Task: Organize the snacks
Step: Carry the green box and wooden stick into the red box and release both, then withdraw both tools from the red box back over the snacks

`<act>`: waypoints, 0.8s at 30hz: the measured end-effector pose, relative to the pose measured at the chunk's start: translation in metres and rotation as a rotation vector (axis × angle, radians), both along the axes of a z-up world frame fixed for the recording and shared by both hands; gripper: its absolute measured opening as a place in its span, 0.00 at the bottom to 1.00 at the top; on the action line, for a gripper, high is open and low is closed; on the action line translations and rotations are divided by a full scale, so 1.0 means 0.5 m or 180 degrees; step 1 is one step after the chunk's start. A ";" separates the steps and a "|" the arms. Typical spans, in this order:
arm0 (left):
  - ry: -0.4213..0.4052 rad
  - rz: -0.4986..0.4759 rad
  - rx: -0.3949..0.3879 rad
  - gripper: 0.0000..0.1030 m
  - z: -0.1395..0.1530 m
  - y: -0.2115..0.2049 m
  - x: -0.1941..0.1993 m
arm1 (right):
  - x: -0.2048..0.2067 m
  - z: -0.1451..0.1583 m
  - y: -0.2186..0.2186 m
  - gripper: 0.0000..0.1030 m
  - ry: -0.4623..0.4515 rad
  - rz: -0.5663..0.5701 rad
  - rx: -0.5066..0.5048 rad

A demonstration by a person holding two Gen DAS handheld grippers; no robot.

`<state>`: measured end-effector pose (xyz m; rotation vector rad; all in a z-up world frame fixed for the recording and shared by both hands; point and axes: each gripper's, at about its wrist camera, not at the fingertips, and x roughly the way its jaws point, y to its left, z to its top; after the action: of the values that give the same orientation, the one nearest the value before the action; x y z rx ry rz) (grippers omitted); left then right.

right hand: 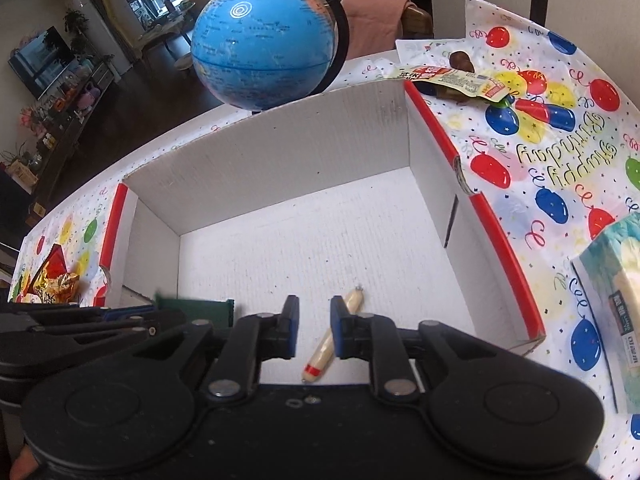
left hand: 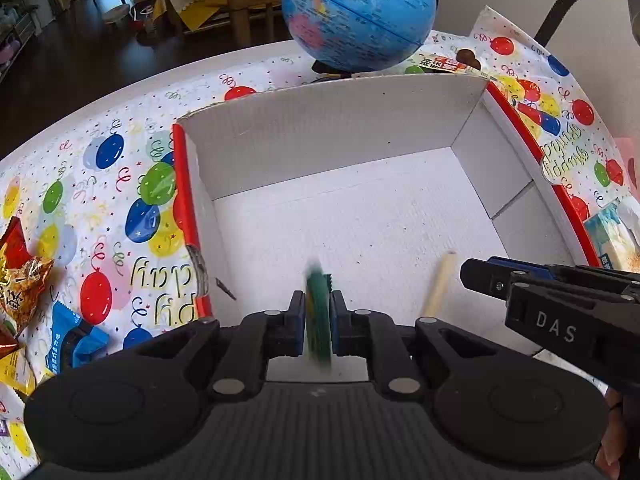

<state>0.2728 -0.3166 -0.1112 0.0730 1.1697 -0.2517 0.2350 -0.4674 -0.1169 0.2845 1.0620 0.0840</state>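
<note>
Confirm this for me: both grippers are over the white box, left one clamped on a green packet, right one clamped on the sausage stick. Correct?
Not quite. The right gripper is open: the right wrist view shows the sausage stick lying loose in the white box, a gap beside one pad. The left gripper does clamp the green packet, both over the box.

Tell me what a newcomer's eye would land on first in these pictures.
First, the big white box with red edges, open-topped, filling the middle of the balloon-print tablecloth. Just behind its far wall stands a blue globe. Over the box's near end, the left tool is shut on a green packet, and the right tool stands open above a pale sausage stick lying near the box floor.
</note>
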 end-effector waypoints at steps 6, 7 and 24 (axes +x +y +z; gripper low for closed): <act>-0.0096 0.0071 -0.0144 0.33 0.029 0.030 -0.019 | -0.016 0.022 -0.008 0.24 -0.0050 -0.0052 0.0010; -0.0115 0.0069 -0.0177 0.37 0.037 0.035 -0.024 | -0.022 0.029 -0.008 0.24 -0.0070 -0.0054 0.0006; -0.0580 0.0180 -0.0470 0.63 0.160 0.201 -0.140 | -0.131 0.156 0.103 0.55 -0.0487 0.0065 -0.0072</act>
<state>0.2026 -0.2161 -0.0310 -0.0657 0.9678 -0.2750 0.1697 -0.4160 -0.0391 0.2430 0.9136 0.1103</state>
